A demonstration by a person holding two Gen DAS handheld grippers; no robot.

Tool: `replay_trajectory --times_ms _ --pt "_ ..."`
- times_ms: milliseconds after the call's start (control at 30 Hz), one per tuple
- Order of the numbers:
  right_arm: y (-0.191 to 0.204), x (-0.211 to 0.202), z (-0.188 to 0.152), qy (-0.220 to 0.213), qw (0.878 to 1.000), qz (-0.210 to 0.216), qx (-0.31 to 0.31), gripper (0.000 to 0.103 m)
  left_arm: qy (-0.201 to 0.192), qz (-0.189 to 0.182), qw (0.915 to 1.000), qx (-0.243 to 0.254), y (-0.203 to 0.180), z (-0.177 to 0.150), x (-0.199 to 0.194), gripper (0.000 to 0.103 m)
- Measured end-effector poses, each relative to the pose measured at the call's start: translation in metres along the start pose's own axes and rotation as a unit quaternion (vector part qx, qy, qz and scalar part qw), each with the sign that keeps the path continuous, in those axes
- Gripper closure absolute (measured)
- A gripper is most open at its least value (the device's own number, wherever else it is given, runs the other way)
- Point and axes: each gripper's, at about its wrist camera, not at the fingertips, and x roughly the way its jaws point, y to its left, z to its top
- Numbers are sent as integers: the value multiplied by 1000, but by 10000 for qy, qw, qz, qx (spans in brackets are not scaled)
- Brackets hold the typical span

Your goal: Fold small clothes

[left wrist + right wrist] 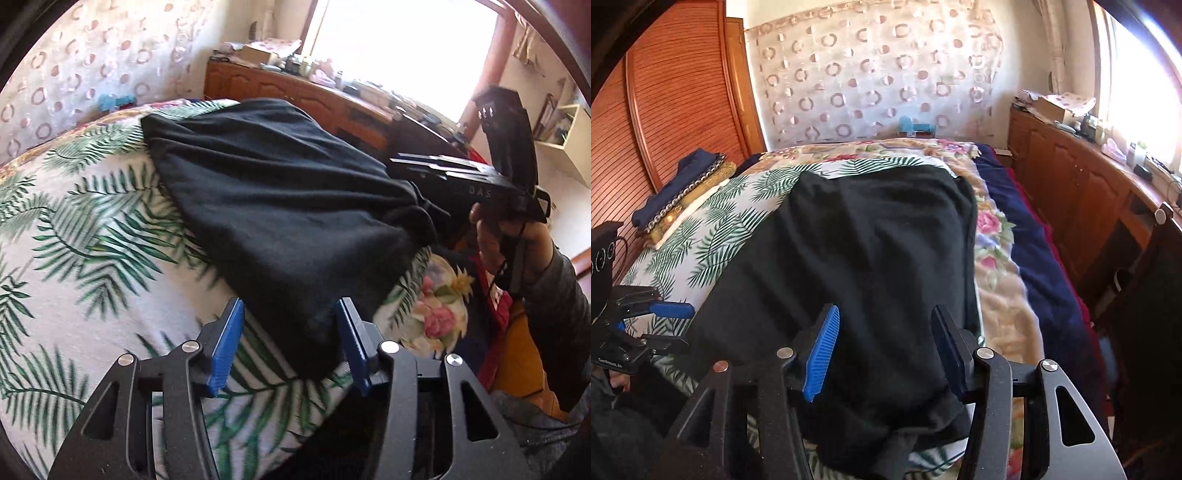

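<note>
The black garment (871, 258) lies spread over the palm-print sheet (713, 236) on the bed, its near hem reaching the bed's near edge and its right side running over onto the floral blanket (997, 266). The right gripper (884, 350) hovers above the near hem with jaws wide apart and holding nothing; the left gripper (291, 341) is likewise wide open and empty at the near-left corner of the cloth. The fabric is soft and rumpled, so a pinch may catch one layer only, or drag the sheet along. A stack of folded clothes (683, 192) sits at the bed's left edge, well apart; the wooden cabinet (1071, 192) flanks the right side.
</note>
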Motion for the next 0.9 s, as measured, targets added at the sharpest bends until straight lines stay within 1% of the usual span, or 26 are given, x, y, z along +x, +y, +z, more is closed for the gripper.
replay_trajectory --times_ms 100,133,200,233,300,400,500,600,667,733,833,900 --pt "3 -2 0 16 9999 106 16 49 48 -95 9999 75 -5 -2 3 51" --pt "4 -2 -1 25 9999 144 -10 49 57 -87 9999 92 -7 -2 3 58" --pt "6 -3 0 60 9997 197 -105 48 93 14 9999 113 -7 0 4 93" --pt "8 -5 -1 89 9995 254 -143 45 107 13 9999 123 -7 1 3 96" --pt "9 -10 -2 89 9992 331 -181 41 9 9 9999 160 -8 6 -1 98" --pt "12 -16 0 69 9988 399 -279 38 -278 27 9994 199 -12 22 -14 98" --pt "19 -22 -1 7 9982 488 -349 37 -562 32 9980 279 -17 42 -28 98" --pt "29 -27 -4 0 9970 561 -526 36 -763 51 9964 368 -22 62 -36 98" --pt "34 -25 -8 77 9958 639 -647 36 -860 54 9956 377 -22 72 -40 98" --pt "39 -20 -13 158 9949 599 -795 36 -920 20 9951 349 -20 80 -41 98" --pt "43 -10 -17 293 9938 464 -971 36 -993 62 9945 325 -18 87 -40 98" --pt "42 -3 -19 340 9926 281 -1134 36 -1032 84 9942 301 -17 92 -41 98"
